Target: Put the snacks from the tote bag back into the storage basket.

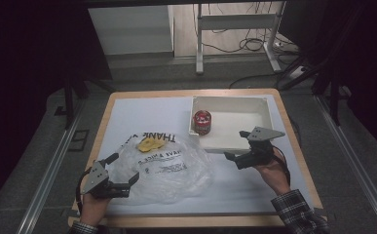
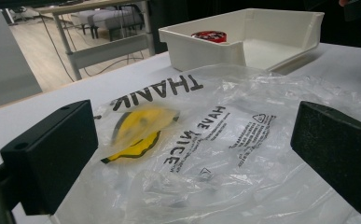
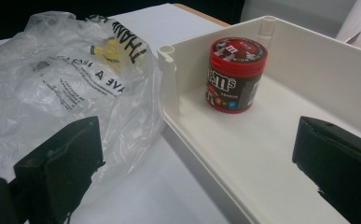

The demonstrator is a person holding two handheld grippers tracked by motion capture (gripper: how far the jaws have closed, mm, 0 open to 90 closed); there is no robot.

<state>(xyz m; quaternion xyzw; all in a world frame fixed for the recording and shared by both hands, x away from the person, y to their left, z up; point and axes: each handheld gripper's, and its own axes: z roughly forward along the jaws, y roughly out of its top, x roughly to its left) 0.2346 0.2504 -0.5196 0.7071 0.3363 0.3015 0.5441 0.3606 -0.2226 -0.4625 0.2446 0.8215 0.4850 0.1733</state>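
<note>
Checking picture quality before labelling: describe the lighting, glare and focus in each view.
High view: dim overall, dark corners, small detail soft; the plastic bag shows pale sheen. Left gripper view: brighter, bag print sharp, the near jaws of the left tool softly blurred. Right gripper view: candy jar in the white tray sharp, mild glare on the bag.

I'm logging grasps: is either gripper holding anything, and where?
Nothing is held: the left gripper is open by the plastic bag, the right gripper open at the tray.
</note>
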